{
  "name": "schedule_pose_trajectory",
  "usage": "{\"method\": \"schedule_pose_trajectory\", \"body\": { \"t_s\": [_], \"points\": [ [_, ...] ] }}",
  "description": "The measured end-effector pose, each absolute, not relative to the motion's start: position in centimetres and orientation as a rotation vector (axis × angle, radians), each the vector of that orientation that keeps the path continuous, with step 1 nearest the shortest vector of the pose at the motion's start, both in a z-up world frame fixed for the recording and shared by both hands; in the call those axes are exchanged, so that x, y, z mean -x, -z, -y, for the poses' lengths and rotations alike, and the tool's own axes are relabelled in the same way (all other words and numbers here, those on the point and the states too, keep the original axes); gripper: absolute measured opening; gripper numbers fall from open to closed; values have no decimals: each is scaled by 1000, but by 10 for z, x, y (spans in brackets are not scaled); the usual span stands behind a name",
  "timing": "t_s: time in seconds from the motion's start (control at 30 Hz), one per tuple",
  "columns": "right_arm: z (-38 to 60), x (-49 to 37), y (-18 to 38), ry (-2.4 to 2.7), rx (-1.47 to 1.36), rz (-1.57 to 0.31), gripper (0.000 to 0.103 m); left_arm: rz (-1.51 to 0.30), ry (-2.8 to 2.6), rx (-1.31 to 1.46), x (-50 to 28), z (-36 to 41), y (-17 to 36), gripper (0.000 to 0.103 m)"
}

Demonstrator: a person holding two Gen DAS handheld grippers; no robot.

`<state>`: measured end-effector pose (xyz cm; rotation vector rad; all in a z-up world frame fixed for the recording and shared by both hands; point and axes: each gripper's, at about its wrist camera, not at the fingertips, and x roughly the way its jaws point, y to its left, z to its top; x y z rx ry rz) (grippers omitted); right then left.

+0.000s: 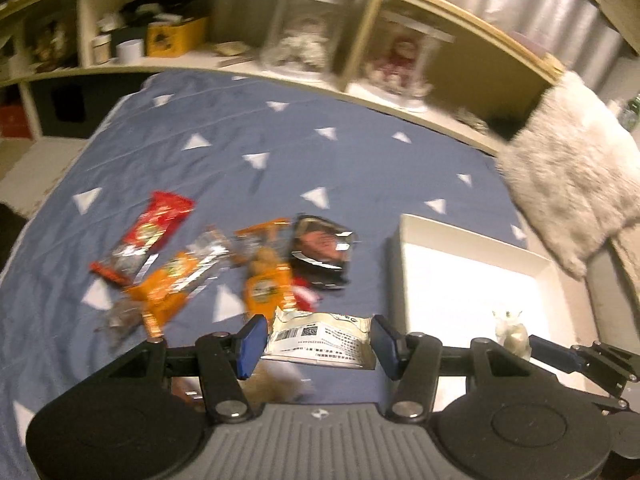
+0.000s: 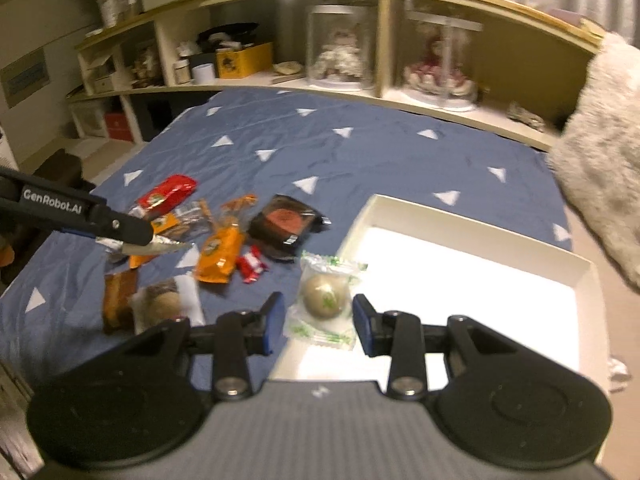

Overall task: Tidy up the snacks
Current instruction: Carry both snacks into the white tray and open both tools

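My left gripper (image 1: 319, 346) is shut on a white packet with a barcode (image 1: 320, 338) and holds it above the blue bedspread (image 1: 224, 128). From the right wrist view, that gripper (image 2: 146, 236) shows at the left with the packet's silvery end (image 2: 164, 246) sticking out. My right gripper (image 2: 320, 323) is shut on a clear-wrapped round greenish ball snack (image 2: 324, 300) at the near left edge of the white tray (image 2: 460, 216). Loose snacks lie left of the tray: a red packet (image 2: 168, 194), an orange packet (image 2: 220, 254), a black packet (image 2: 286, 224) and a small red candy (image 2: 252, 266).
A furry white cushion (image 2: 600, 160) leans at the right, just beyond the white tray (image 1: 404, 232). Behind the bed runs a low shelf (image 2: 280, 80) with two domed doll displays, a yellow box and jars. More brown wrapped snacks (image 2: 118, 300) lie near the bed's front edge.
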<state>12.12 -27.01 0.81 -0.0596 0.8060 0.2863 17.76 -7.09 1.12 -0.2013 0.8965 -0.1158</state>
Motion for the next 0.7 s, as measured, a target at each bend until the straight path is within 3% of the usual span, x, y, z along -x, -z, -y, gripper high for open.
{"method": "schedule_pose_trajectory", "body": {
  "t_s": [0.7],
  "points": [
    [400, -94, 5, -54, -98, -887, 43, -994, 300, 145, -205, 211, 16, 58]
  ]
}}
